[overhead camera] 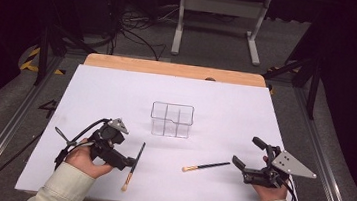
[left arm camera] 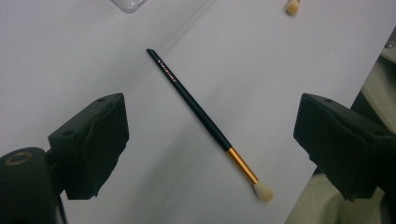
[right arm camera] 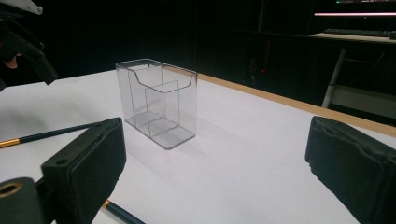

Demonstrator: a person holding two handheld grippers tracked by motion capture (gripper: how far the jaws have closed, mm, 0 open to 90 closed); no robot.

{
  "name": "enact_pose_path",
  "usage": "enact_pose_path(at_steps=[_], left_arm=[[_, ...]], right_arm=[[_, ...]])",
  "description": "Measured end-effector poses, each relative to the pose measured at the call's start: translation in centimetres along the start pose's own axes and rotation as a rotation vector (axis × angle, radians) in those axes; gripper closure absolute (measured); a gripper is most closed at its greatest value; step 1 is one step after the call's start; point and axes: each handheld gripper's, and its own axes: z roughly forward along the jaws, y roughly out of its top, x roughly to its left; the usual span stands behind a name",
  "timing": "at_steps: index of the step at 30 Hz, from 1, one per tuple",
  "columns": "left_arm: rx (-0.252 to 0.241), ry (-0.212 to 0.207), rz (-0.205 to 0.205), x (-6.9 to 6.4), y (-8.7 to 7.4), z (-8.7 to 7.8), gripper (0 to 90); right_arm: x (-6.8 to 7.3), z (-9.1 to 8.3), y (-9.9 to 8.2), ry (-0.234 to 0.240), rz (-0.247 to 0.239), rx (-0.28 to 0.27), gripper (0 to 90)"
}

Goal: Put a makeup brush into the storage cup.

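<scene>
High view. White worktop (overhead camera: 245, 112), clear divided holder (overhead camera: 171, 120) at centre. Two brushes flat on it. Left brush (overhead camera: 133, 167): long axis near-upright in frame, dark handle tip towards the holder, pale bristles towards the person. Lying just right of the left hand-held gripper (overhead camera: 127, 163), at its jaw end; contact not discernible here. Right brush (overhead camera: 205, 166): nearly crosswise, bristles to the left, handle tip pointing at the right hand-held gripper (overhead camera: 247, 153). Right hand-held gripper released, jaws spread, nothing between them, short of that handle tip. Left hand plainly nearer the left brush, right hand nearer the right one.

Left gripper view. Looking steeply down on the left brush (left arm camera: 205, 121), lying diagonally between the jaws: handle tip up-left, gold ferrule and bristles down-right. Jaws standing wide to either side, clear of the handle, so released and holding nothing. Long axis slanted across the gap rather than square to it; probable need to turn the wrist before closing. Corner of the holder (left arm camera: 127, 4) at top edge; bristles of the other brush (left arm camera: 292, 6) at top right.

Right gripper view. Holder (right arm camera: 156, 102) straight ahead, upright, compartments empty. Jaws apart, nothing gripped. One handle (right arm camera: 51, 134) at far left, another (right arm camera: 119, 212) beneath the near jaw.
</scene>
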Motion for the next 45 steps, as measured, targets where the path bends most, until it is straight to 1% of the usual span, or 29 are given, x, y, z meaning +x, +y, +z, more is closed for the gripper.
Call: enact_pose_path(at_steps=[1, 7, 11, 13, 15, 17, 18, 23, 31, 33, 38, 41, 45], left_arm=[[0.007, -0.005, -0.004, 0.0, 0.0, 0.1, 11.0], [0.046, 0.011, -0.007, 0.0, 0.3, 1.0, 12.9], [0.065, -0.001, -0.014, 0.1, 0.2, 1.8, 15.6], [0.081, -0.006, -0.030, 0.1, 0.1, 2.1, 16.2], [0.097, -0.003, -0.026, 0.1, 0.1, 2.5, 16.7], [0.111, -0.002, -0.037, 0.0, 0.1, 2.6, 17.1], [0.111, -0.003, -0.034, 0.1, 0.1, 2.7, 17.6], [0.129, -0.020, -0.045, 0.1, 0.1, 3.0, 20.4], [0.162, -0.024, -0.049, 0.0, 0.2, 3.6, 23.1], [0.173, -0.027, -0.050, 0.0, 0.2, 3.7, 23.9], [0.185, -0.024, -0.054, -0.1, 0.1, 3.9, 27.0], [0.198, -0.029, -0.048, -0.1, 0.1, 4.0, 28.7], [0.225, -0.022, -0.038, -0.3, 0.1, 4.3, 30.3]], right_arm=[[0.0, 0.0, 0.0, 0.001, 0.000, 0.001, 5.5], [-0.1, 0.1, 0.0, 0.007, 0.006, 0.001, 5.5], [-0.1, 0.3, -0.1, 0.016, 0.012, 0.008, 5.5], [-0.1, 0.3, -0.1, 0.015, 0.012, 0.007, 5.5], [-0.1, 0.3, 0.0, 0.014, 0.014, 0.005, 5.5], [-0.1, 0.3, 0.0, 0.017, 0.012, 0.008, 5.5], [-0.1, 0.3, -0.1, 0.018, 0.012, 0.010, 5.5], [-0.1, 0.4, -0.1, 0.027, 0.024, 0.014, 5.5], [-0.1, 0.4, -0.1, 0.026, 0.023, 0.016, 5.6], [-0.1, 0.4, -0.2, 0.025, 0.023, 0.023, 5.6], [-0.1, 0.4, -0.2, 0.032, 0.026, 0.022, 5.7], [-0.1, 0.4, -0.2, 0.033, 0.026, 0.022, 5.6], [-0.1, 0.5, -0.2, 0.033, 0.025, 0.024, 5.7]])
